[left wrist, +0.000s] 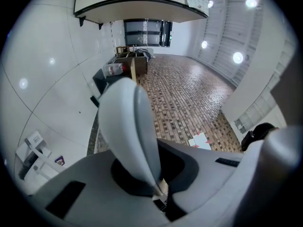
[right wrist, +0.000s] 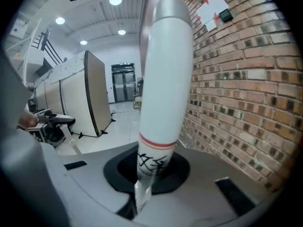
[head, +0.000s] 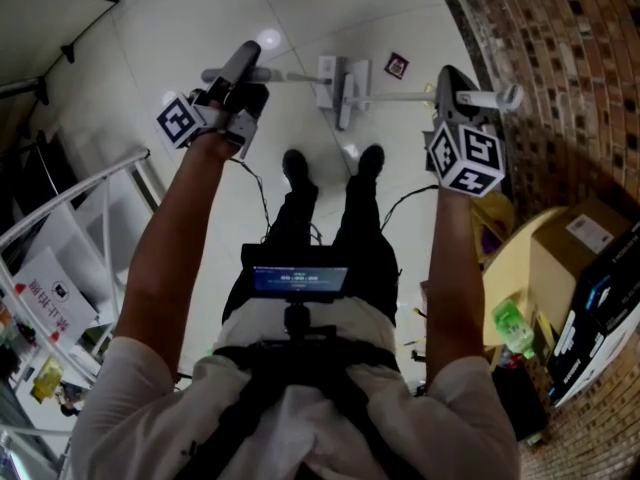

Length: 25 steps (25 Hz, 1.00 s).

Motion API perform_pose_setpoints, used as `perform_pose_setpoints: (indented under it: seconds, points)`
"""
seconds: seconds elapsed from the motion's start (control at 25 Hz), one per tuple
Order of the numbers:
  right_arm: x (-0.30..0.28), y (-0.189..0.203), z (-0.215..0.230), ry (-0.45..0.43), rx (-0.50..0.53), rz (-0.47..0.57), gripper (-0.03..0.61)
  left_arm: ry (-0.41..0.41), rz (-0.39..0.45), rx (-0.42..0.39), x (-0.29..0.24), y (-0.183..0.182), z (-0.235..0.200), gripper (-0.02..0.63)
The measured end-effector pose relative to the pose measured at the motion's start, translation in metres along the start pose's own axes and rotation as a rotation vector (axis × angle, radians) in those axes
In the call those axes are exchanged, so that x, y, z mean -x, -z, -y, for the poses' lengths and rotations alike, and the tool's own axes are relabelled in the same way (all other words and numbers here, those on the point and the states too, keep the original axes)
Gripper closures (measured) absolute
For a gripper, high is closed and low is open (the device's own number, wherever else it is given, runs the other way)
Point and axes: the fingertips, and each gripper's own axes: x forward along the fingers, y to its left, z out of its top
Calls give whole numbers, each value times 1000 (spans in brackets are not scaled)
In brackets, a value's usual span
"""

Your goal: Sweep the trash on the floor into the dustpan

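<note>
My left gripper [head: 243,70] is shut on a grey handle [left wrist: 130,126] that rises between its jaws; its shaft [head: 285,77] runs toward the white heads on the floor. My right gripper [head: 452,90] is shut on a white pole handle [right wrist: 165,70] with a red ring and black writing, its end [head: 495,98] poking out to the right. The white heads of both tools [head: 340,88] lie together on the pale floor ahead of the person's shoes. A small dark square scrap [head: 397,65] lies just beyond them, and the same scrap [left wrist: 59,161] appears low in the left gripper view.
A brick wall [head: 560,88] curves along the right. A cardboard box [head: 575,253] and a green bottle [head: 512,326] sit on a round table [head: 510,268] at the right. A white railing [head: 90,188] stands at the left. The person's shoes [head: 295,163] stand mid-floor.
</note>
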Motion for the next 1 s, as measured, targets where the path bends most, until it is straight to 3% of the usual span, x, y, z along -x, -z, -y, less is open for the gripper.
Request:
perform_pose_setpoints:
  seconds: [0.36,0.72,0.88,1.0]
  points:
    - [5,-38,70,6,123,17,575,94,84,-7,-28,1,24,609]
    - [-54,-83,163,-46,324,34,575,78,164,-48,-69,25,28,609]
    - [-89,-85,170,-95,400,47,575,63,194,-55,-78,35,26,610]
    - [-114,-56,175,-90,353,-6,575,27,220,-55,-74,39,20,610]
